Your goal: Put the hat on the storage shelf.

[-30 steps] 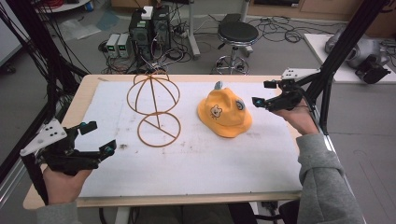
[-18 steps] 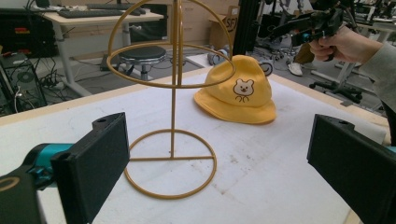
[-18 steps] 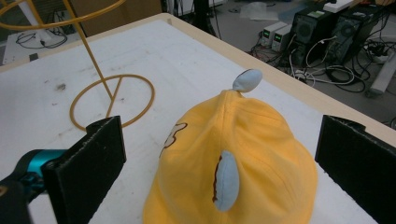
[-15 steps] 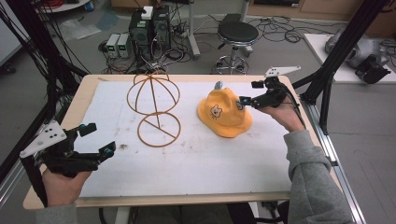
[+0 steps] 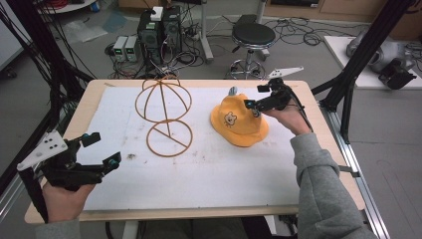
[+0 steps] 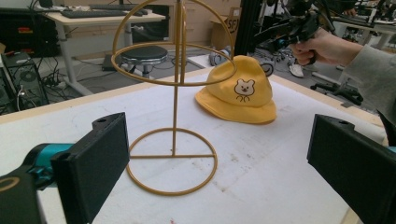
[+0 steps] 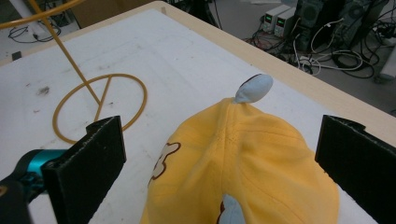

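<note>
Yellow hat (image 5: 238,123) lying brim-down on the white mat (image 5: 209,169), toward the counter's (image 5: 318,107) far right corner, bear face printed on the crown's side turned to the near edge; same hat (image 6: 239,91) seen past the stand in the left gripper view, and from above and close in the right gripper view (image 7: 243,168), with a pale blue ear (image 7: 254,88) sticking up at its far side. Right tool (image 5: 257,97) held in a hand over the hat's far right side, jaws spread wide, one on either side of the crown in its own view, not touching the fabric as far as can be told; also visible far off in the left gripper view (image 6: 292,28). Gold wire hat stand (image 5: 165,117) upright left of the hat, near the middle of the far edge, ring base flat on the mat and domed cage on top; hat and stand near but apart. Left tool (image 5: 102,149) held low at the near left corner, well apart from both stand and hat, jaws spread wide with nothing between them, pointed toward the stand (image 6: 173,116). Grey sleeve (image 5: 323,189) along the right edge. Small dark smudge (image 5: 131,157) on the mat beside the left tool.
</note>
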Motion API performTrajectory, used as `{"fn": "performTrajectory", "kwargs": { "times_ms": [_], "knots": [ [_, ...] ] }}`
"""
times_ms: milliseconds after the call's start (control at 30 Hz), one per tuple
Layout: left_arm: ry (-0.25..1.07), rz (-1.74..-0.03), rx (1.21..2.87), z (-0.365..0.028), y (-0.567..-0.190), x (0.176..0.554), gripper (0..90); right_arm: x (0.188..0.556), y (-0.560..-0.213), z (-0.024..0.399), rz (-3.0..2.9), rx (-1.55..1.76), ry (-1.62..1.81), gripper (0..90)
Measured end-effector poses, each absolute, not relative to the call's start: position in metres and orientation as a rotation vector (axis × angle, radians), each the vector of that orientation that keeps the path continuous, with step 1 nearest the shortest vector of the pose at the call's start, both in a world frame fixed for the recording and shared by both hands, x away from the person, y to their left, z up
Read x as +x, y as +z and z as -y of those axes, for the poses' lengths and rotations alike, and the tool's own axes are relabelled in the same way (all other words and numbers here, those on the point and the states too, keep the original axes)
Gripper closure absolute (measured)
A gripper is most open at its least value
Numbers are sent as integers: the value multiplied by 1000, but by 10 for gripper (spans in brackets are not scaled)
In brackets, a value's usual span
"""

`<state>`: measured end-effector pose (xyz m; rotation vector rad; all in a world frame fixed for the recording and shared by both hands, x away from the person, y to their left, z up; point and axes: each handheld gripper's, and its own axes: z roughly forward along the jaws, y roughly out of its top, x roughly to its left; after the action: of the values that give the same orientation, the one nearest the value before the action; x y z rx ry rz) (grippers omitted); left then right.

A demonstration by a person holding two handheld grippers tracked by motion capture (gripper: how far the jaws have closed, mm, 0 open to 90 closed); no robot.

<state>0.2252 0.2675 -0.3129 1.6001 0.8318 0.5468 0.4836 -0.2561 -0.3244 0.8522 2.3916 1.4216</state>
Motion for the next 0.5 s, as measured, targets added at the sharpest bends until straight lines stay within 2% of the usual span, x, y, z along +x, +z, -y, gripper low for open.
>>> {"fn": "performTrajectory", "kwargs": {
  "times_ms": [500],
  "knots": [
    [540,-836,1606,-267,-315,227,61,496,-343,237,-2396,872,1378,13]
  ]
}}
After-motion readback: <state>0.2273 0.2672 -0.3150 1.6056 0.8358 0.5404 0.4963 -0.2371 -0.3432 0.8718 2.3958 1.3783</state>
